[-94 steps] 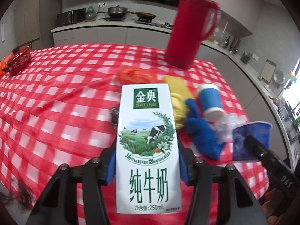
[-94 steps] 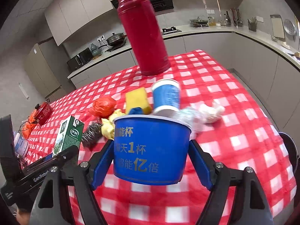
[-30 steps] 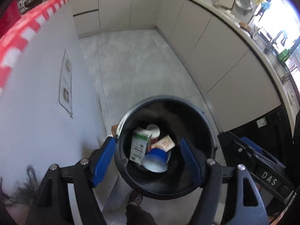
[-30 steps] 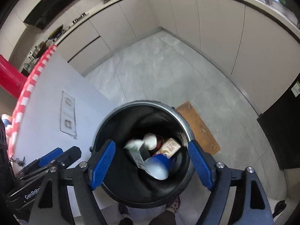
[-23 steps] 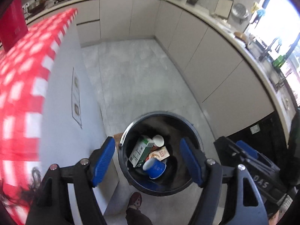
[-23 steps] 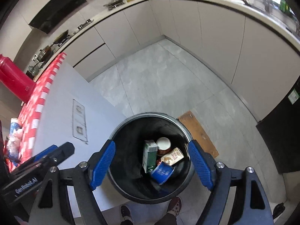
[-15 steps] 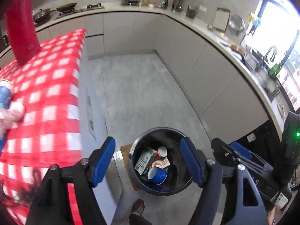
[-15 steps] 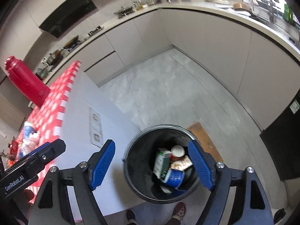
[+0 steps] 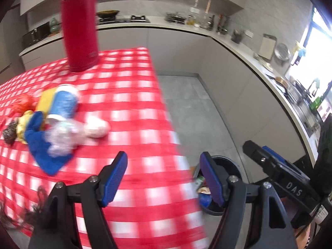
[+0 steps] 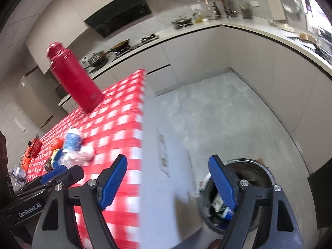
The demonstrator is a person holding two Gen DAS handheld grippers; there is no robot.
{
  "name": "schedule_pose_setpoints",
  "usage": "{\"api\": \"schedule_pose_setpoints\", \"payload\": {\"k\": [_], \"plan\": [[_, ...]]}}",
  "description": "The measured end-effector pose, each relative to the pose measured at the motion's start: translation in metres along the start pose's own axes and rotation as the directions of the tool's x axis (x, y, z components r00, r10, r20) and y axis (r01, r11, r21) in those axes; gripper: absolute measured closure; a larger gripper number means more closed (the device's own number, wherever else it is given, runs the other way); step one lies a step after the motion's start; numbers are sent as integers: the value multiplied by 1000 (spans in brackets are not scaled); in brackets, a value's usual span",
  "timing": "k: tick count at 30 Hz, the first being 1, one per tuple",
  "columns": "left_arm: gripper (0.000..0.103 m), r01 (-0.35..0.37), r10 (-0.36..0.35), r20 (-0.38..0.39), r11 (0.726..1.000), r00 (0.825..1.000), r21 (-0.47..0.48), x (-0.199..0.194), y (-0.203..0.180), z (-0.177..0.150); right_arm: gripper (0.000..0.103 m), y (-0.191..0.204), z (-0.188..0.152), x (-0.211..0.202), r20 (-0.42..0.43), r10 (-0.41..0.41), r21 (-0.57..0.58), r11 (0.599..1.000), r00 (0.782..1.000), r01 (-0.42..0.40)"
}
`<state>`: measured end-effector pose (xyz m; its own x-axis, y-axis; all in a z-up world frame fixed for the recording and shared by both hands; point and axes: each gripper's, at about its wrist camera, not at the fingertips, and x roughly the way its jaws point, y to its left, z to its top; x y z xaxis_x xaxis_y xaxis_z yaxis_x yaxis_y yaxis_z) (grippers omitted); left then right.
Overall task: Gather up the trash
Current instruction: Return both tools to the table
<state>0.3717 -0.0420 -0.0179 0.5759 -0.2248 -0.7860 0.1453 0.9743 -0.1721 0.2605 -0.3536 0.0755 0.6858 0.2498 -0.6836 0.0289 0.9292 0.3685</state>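
Both grippers are open and empty. My left gripper [image 9: 164,176] hangs over the near right corner of the red checked table [image 9: 128,112]. My right gripper [image 10: 168,182] is off the table's right edge, above the floor. The black trash bin [image 10: 259,166] stands on the floor to the right and holds a milk carton [image 10: 217,202] and a blue cup [image 9: 204,200]. On the table lie an upturned blue paper cup [image 9: 64,103], crumpled clear plastic [image 9: 62,137], a white paper wad [image 9: 96,127], a blue cloth [image 9: 41,151] and a yellow sponge [image 9: 46,101].
A tall red thermos [image 9: 79,25] stands at the table's far side. An orange bag [image 9: 22,101] and a steel scourer [image 9: 10,131] lie at the left of the pile. Grey cabinets and a countertop [image 9: 238,47] run along the back and right. Grey floor lies between table and cabinets.
Both grippers let the milk carton and the blue bowl drop into the bin. They have since risen and swung left from over the bin back toward the table.
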Motion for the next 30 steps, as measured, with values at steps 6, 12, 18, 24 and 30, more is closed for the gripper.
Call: {"api": "schedule_pose_setpoints", "payload": {"k": [6, 12, 18, 24, 30], "plan": [[29, -37, 37, 16, 999, 999, -39, -11, 68, 11, 21, 84, -5, 23, -10, 21, -51, 998, 1000, -21], [29, -101, 105, 45, 991, 993, -93, -21, 150, 17, 21, 157, -6, 54, -28, 48, -96, 994, 998, -50], [29, -137, 145, 39, 979, 989, -149, -21, 213, 23, 21, 210, -9, 77, -47, 62, -136, 988, 997, -68], [29, -136, 143, 37, 978, 989, -160, -17, 245, 28, 21, 241, -13, 96, -65, 46, -156, 986, 997, -56], [29, -115, 120, 25, 982, 992, -148, -9, 256, 34, 21, 253, -13, 107, -77, 33, -159, 986, 996, -45]]}}
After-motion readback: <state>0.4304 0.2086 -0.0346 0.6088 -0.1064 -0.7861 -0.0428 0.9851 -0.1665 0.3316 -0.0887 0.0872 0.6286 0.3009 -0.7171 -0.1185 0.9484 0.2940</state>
